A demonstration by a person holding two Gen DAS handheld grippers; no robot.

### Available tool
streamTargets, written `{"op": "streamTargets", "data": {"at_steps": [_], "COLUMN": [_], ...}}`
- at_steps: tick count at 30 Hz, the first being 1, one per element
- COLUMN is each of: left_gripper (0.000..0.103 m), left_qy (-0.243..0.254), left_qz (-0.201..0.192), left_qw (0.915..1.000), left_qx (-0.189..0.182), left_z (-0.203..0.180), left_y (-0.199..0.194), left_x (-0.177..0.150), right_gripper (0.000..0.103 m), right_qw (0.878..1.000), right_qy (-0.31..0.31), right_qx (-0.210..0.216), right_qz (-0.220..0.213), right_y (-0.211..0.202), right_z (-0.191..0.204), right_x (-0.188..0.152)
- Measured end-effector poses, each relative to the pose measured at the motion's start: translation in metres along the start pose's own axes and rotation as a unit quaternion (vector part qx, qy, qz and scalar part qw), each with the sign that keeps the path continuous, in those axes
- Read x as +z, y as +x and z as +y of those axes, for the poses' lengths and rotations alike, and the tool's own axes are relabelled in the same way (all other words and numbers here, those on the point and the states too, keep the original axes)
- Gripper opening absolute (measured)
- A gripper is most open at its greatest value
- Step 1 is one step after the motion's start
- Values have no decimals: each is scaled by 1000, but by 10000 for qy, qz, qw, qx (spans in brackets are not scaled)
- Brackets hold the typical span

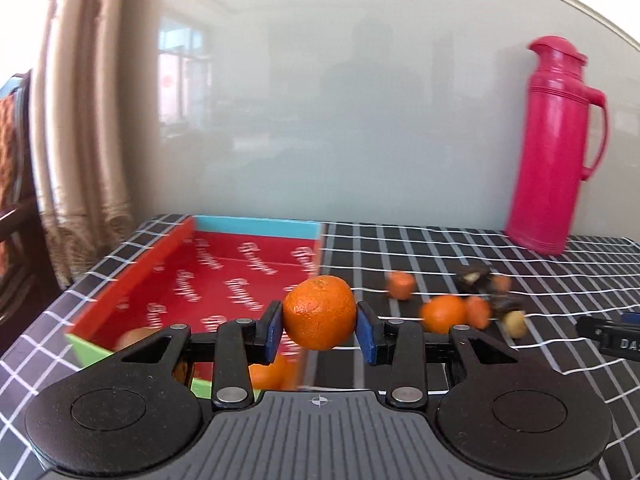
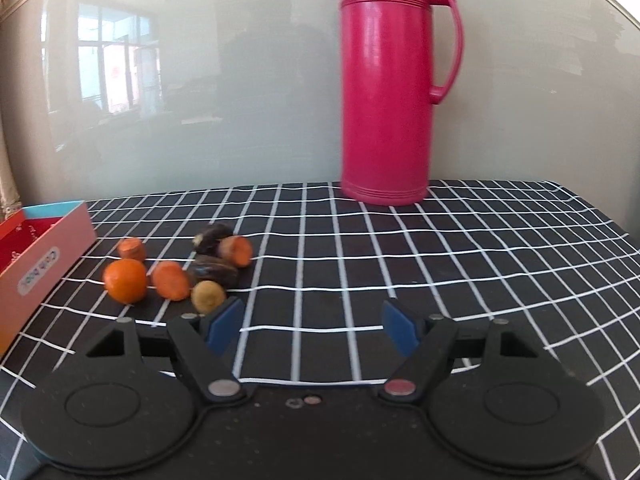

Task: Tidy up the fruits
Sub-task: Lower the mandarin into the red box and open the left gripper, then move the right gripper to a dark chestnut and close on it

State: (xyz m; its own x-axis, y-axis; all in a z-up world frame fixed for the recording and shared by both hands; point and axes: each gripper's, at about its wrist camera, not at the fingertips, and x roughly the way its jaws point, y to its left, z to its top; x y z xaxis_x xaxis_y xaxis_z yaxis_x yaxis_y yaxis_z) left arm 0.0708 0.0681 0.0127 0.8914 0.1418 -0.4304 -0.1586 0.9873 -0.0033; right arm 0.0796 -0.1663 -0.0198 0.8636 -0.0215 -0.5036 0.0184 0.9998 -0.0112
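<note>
My left gripper (image 1: 320, 326) is shut on an orange mandarin (image 1: 319, 311), held above the right edge of the red box (image 1: 224, 264). Orange fruit (image 1: 268, 374) lies in the box's near end, partly hidden behind my fingers. On the checked cloth a second mandarin (image 2: 125, 280) sits among carrot pieces (image 2: 171, 280), dark brown pieces (image 2: 212, 270) and a small yellowish fruit (image 2: 207, 296). The same pile (image 1: 460, 304) shows right of my left gripper. My right gripper (image 2: 314, 326) stands open over bare cloth, just right of the pile, nothing between its blue pads (image 2: 226, 320).
A tall pink thermos jug (image 2: 386, 92) stands at the back of the table against a glossy wall panel. The box's pink outer side (image 2: 44, 268) lies at the left. A curtain (image 1: 80, 120) hangs beyond the table's left edge. The right gripper's tip (image 1: 612, 338) pokes in.
</note>
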Motion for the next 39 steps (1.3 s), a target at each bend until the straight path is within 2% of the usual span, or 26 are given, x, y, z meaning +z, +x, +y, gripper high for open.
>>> {"op": "streamTargets", "data": {"at_steps": [7, 13, 14, 15, 17, 20, 23, 25, 29, 39], "left_gripper": [39, 39, 44, 56, 74, 82, 103, 103, 103, 103], "left_qy": [-84, -217, -254, -264, -215, -64, -4, 75, 229, 241], "left_qz": [129, 325, 231, 158, 46, -139, -351, -477, -420, -486], "left_qw": [9992, 9976, 9977, 9978, 9978, 9979, 9972, 9964, 9960, 9958], "left_qx": [364, 575, 586, 587, 623, 624, 654, 698, 752, 736], "left_z": [31, 45, 45, 45, 41, 35, 30, 27, 22, 22], "left_y": [10, 20, 18, 15, 11, 7, 1, -3, -1, -3], "left_x": [-4, -8, -7, -7, -7, -7, -6, -6, -6, -6], "right_gripper": [76, 76, 76, 76, 77, 76, 76, 77, 78, 79], "right_qw": [9997, 9998, 9998, 9998, 9998, 9998, 9998, 9997, 9997, 9993], "right_qy": [-190, -161, -143, -133, -129, -148, -153, -163, -174, -254], "right_qx": [163, 122, 118, 117, 122, 133, 139, 133, 129, 182], "right_qz": [2, -14, -23, -32, -42, -43, -68, -87, -135, -184], "right_y": [3, 1, 1, 0, 0, -1, -3, -4, -7, -4], "right_z": [24, 21, 19, 18, 17, 18, 16, 15, 12, 15], "right_x": [0, 0, 0, 0, 0, 0, 0, 0, -1, 1]}}
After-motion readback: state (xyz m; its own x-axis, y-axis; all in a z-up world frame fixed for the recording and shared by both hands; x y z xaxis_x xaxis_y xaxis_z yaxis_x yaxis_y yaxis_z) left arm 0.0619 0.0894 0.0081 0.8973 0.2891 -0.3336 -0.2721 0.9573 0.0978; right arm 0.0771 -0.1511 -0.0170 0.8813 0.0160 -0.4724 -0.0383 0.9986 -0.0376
